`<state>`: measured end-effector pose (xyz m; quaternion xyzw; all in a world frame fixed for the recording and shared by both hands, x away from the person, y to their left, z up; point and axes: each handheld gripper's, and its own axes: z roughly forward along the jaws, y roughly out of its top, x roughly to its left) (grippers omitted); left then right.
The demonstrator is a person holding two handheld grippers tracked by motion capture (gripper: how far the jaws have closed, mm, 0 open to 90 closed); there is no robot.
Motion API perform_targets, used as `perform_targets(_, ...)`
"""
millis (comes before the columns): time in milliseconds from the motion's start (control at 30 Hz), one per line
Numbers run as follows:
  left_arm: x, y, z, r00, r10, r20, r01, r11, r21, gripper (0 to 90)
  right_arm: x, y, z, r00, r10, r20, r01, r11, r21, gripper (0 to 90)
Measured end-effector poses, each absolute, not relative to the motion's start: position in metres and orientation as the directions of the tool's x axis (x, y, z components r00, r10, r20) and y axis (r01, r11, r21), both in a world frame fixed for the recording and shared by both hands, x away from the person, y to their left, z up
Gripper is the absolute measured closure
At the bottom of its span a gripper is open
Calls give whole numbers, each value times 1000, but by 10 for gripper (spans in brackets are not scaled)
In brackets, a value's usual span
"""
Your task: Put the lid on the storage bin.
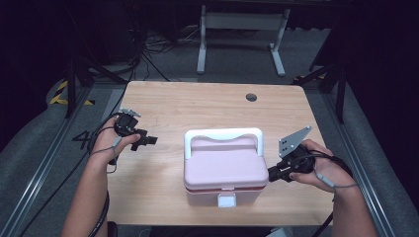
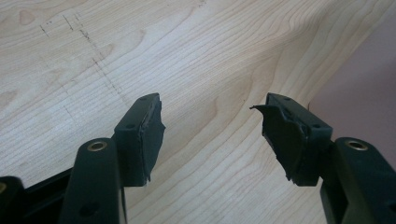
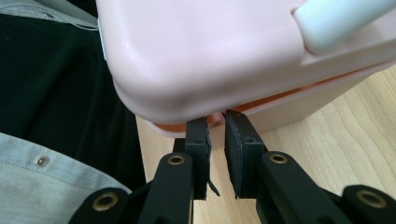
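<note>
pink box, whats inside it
The pink box is shut, so its contents are hidden. Its lid is down, the white handle lies folded over the top and the white latch sits at the front. The right gripper is at the lid seam.

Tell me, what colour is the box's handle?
White; the handle on the pink box shows best in the high view.

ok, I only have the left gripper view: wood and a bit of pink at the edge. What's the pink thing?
Observer: A pink box with a white handle folded over its lid, on the wooden table.
Operator: Where's the right gripper?
Observer: At the box's right side; the right gripper has its tips at the seam under the lid's corner.
Operator: Closed on it?
Observer: Jaws are nearly together with a narrow gap; a grip on the seam can't be confirmed.
Operator: Latch?
Observer: A white latch on the front, toward the person.
</note>
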<state>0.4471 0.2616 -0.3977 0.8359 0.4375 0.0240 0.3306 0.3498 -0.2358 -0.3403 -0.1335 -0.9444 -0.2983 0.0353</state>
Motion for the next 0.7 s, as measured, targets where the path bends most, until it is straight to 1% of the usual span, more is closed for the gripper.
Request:
perform_targets(167,447,263,-398,611,751,-250,720,-395,571,386,351,-240,-342,-958,245,149,287,796,533,794)
perform_targets(267,445,264,-399,605,755,-252,723,-390,570,385,352,-243,-340,-953,257,163,304,778,551,781)
perform_targets(400,442,268,-398,603,757,-253,723,-384,575,383,352,-244,-335,-956,251,155,294,761,579,778)
perform_targets(533,438,274,-398,598,766,-238,716,-376,588,363,355,-249,-326,-952,269,147,299,711,636,724)
perform_targets(600,435,276,-399,595,769,-236,716,-373,590,353,358,-252,-324,-939,305,161,332,671,663,687)
perform_targets(700,431,281,-400,588,775,-232,719,-370,588,345,366,-256,-321,-925,357,132,342,627,700,621)
